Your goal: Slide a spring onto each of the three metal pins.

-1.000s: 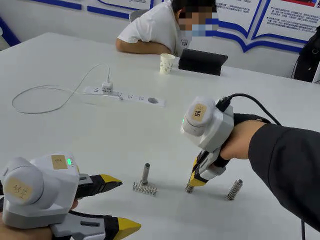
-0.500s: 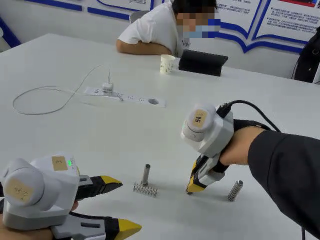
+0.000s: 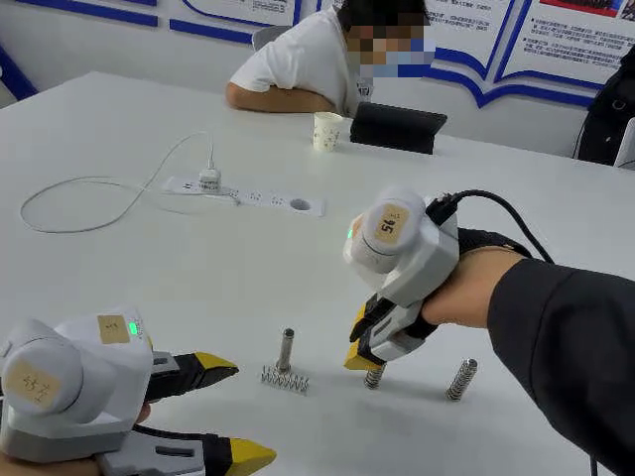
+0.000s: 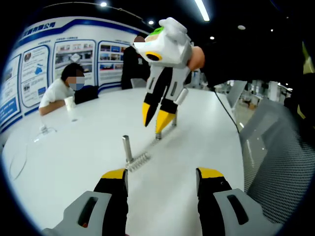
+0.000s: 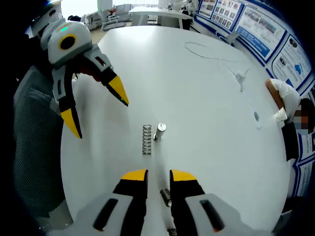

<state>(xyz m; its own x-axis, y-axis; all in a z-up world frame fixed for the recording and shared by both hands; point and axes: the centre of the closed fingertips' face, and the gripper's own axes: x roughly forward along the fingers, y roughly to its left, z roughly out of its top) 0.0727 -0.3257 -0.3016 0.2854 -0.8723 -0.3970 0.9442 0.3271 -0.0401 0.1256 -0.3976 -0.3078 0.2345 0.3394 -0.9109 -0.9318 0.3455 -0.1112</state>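
Both my grippers stood released over the white table (image 3: 149, 288).
My left gripper (image 3: 248, 412) gaped wide, near left; my right gripper (image 3: 359, 360), narrowly parted, hovered just above the middle sprung pin (image 3: 374, 376). The loose spring (image 3: 284, 378) lay beside the bare pin (image 3: 286, 349), between them.

Big white table (image 3: 119, 139) with a white power strip (image 3: 248, 196) near the middle, a charger (image 3: 209, 178) plugged in, and its cable (image 3: 89, 183) looping off left. Further back a paper cup (image 3: 326, 130) sits beside a black tablet (image 3: 397, 127), with a seated person (image 3: 298, 64) in white behind them. Blue-trimmed posters (image 3: 566, 35) on the wall.
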